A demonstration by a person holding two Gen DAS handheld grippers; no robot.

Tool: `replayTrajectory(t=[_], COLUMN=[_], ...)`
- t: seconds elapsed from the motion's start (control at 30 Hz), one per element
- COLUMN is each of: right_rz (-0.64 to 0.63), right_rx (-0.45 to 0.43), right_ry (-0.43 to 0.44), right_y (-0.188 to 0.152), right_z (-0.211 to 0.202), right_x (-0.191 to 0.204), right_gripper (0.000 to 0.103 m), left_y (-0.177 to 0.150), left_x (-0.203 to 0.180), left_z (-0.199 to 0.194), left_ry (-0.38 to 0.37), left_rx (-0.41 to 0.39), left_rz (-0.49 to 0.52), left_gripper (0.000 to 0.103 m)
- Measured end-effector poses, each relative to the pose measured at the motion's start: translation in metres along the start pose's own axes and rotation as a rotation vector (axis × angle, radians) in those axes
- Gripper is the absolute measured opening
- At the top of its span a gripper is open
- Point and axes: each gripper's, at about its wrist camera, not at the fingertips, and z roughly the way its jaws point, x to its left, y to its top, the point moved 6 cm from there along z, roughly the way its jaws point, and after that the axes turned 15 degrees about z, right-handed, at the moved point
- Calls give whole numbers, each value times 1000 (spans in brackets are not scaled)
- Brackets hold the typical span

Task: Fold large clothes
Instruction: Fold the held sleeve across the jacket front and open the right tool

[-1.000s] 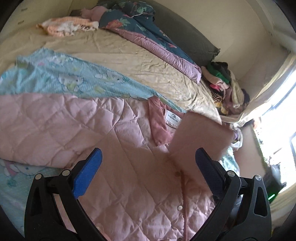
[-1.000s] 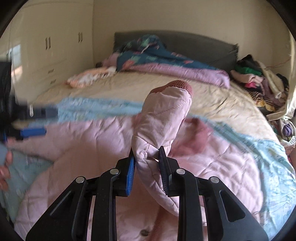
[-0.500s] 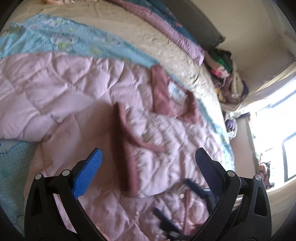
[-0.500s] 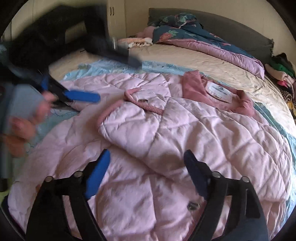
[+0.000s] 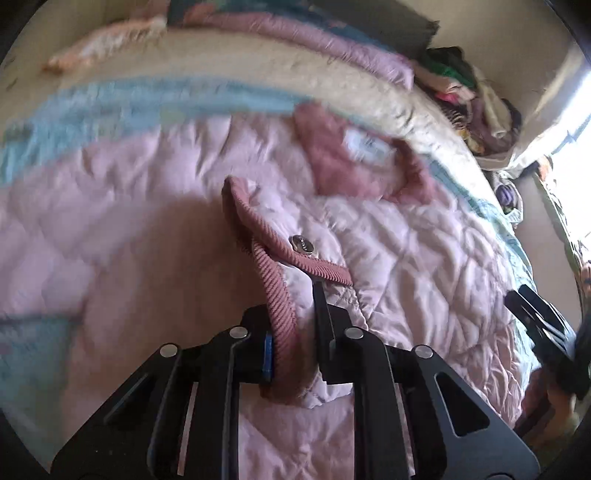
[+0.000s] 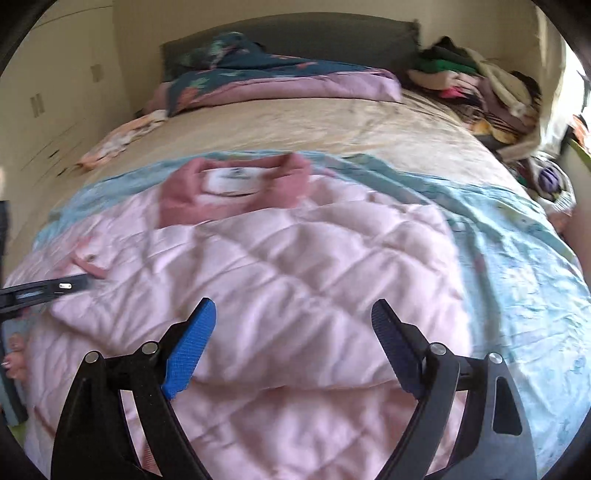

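Pink quilted jacket [image 6: 295, 266]: lies spread across the near half of the bed, front side up, with one sleeve folded over its body.
Left gripper [image 5: 291, 332]: jaws pressed together on the sleeve cuff, pinching the ribbed band between them.
Sleeve cuff [image 5: 273, 295]: darker pink ribbed knit with a metal snap button [image 5: 301, 244] just beyond the fingertips; it rests on the jacket body, toward the bed's left edge.
Right gripper [image 6: 293, 325]: jaws spread wide above the jacket's middle; no fabric sits between the blue pads.
Left gripper seen from the right wrist view [image 6: 74, 286]: tip touches the cuff at the jacket's left side; a hand [image 6: 14, 354] shows at the picture's left border.
Collar [image 6: 236, 188]: darker pink, with a white label, pointing toward the headboard.
Light blue printed sheet [image 6: 517, 258]: lies under the jacket and reaches the bed's right edge.
Beige bedspread [image 6: 332, 125]: covers the far half of the bed.
Dark floral quilt [image 6: 258, 77]: bunched along the grey headboard [image 6: 332, 33].
Clothes pile [image 6: 480, 85]: heaped at the far right corner of the bed.
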Motion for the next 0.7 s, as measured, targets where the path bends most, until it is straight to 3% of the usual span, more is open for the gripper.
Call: replayTrajectory(t=[0.13, 0.3, 0.53, 0.63, 0.7], right_rz=[13, 104, 97, 93, 91], right_rx=[41, 146, 127, 90, 60], right_ry=[-45, -101, -126, -94, -66], right_y=[5, -12, -15, -12, -9], right_z=[17, 50, 43, 24, 8], right_x=[-18, -46, -38, -26, -16], right_gripper=[85, 86, 88, 90, 95], left_y=[12, 7, -10, -9, -8], left_x=[5, 14, 17, 14, 13], left_z=[-15, 12, 21, 11, 1], left_ry=[56, 82, 85, 83, 94], left_rx=[-40, 24, 65, 57, 39], left_rz=[48, 45, 34, 44, 53], left_gripper=[8, 9, 17, 31, 49])
